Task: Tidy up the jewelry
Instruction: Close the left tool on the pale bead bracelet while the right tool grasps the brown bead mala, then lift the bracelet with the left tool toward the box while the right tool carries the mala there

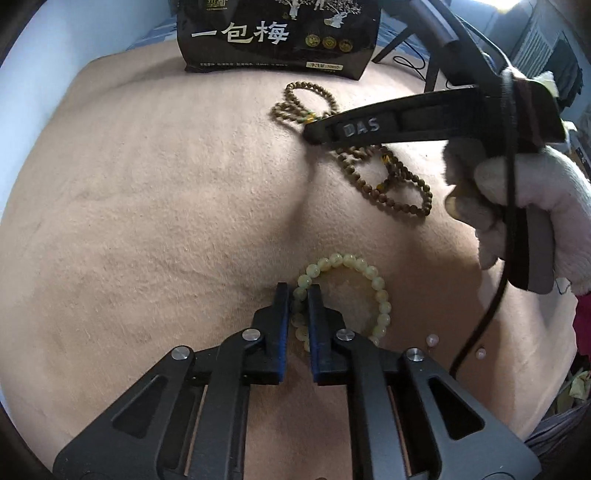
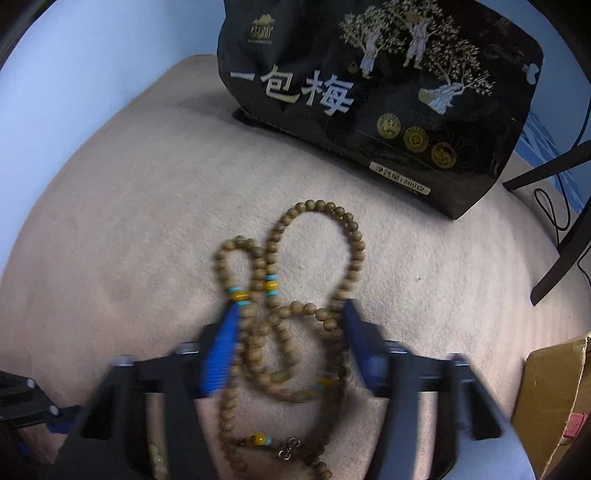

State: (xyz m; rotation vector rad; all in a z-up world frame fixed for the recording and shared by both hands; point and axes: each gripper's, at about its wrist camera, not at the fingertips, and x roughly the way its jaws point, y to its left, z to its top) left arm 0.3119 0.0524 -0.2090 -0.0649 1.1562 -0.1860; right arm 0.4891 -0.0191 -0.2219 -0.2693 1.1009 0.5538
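A pale yellow bead bracelet (image 1: 376,284) lies on the beige cloth (image 1: 166,203). My left gripper (image 1: 298,295) is shut on its left side, beads pinched between the blue pads. A long brown wooden bead necklace (image 1: 391,177) with yellow and turquoise beads lies in loops farther back. In the left wrist view my right gripper (image 1: 314,131) hovers over it, held by a gloved hand. In the right wrist view my right gripper (image 2: 291,314) is open, its fingers on either side of the necklace's (image 2: 321,236) loops, just above the cloth.
A black snack bag (image 1: 277,33) with Chinese writing stands at the back of the cloth, also in the right wrist view (image 2: 388,99). A cardboard box (image 2: 554,398) sits at the right. Two small pink beads (image 1: 432,339) lie right of the bracelet. Cables and a dark stand (image 2: 565,240) are beyond the right edge.
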